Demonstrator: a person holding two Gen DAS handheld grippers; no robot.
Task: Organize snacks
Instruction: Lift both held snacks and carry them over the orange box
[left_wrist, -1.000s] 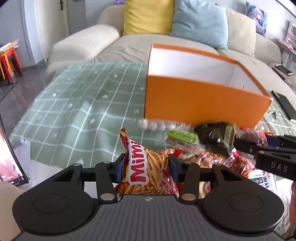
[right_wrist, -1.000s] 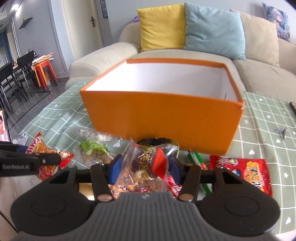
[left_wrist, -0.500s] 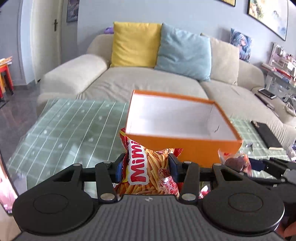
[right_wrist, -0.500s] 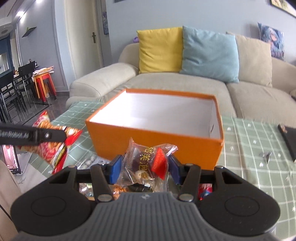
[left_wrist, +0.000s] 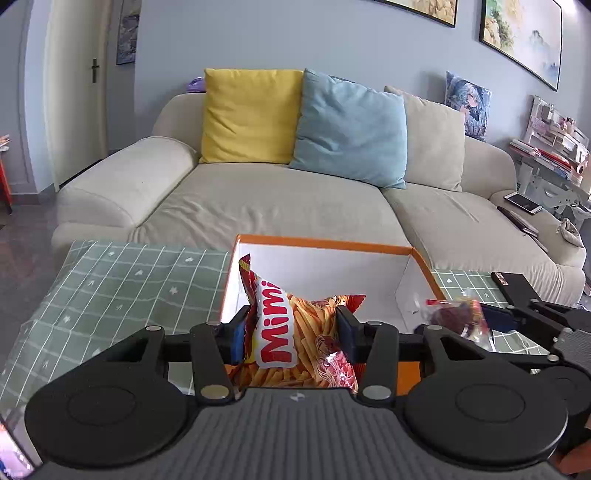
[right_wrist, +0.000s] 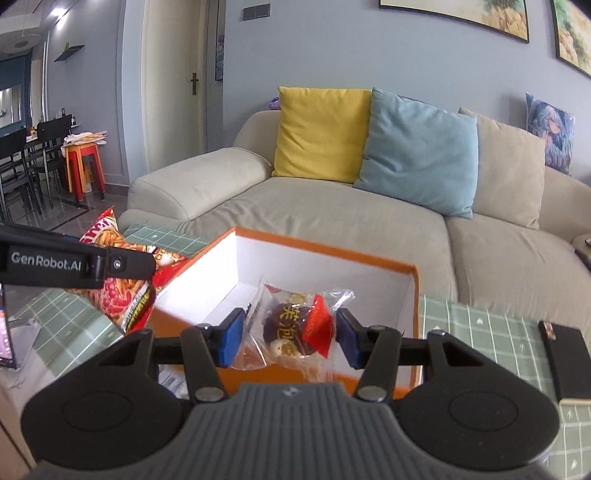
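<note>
We are holding a red and orange Mimi snack bag in the left gripper, whose blue pads are clamped on the bag's two sides. The bag is hanging upright over the near left part of the orange box, above its white interior and not resting on anything. In the right wrist view the same bag is showing beside the box's left wall.

We are holding a clear-wrapped pastry in the right gripper, with the blue pads pressing on the wrapper's edges. The pastry is dark and round, with a red label on its right side. It is hanging over the near side of the box, clear of the white floor.

The box is sitting open on a table covered with a green checked cloth. A black flat object is lying on the cloth to the right of the box. A beige sofa is standing just behind the table, carrying a yellow cushion and a blue cushion side by side.
</note>
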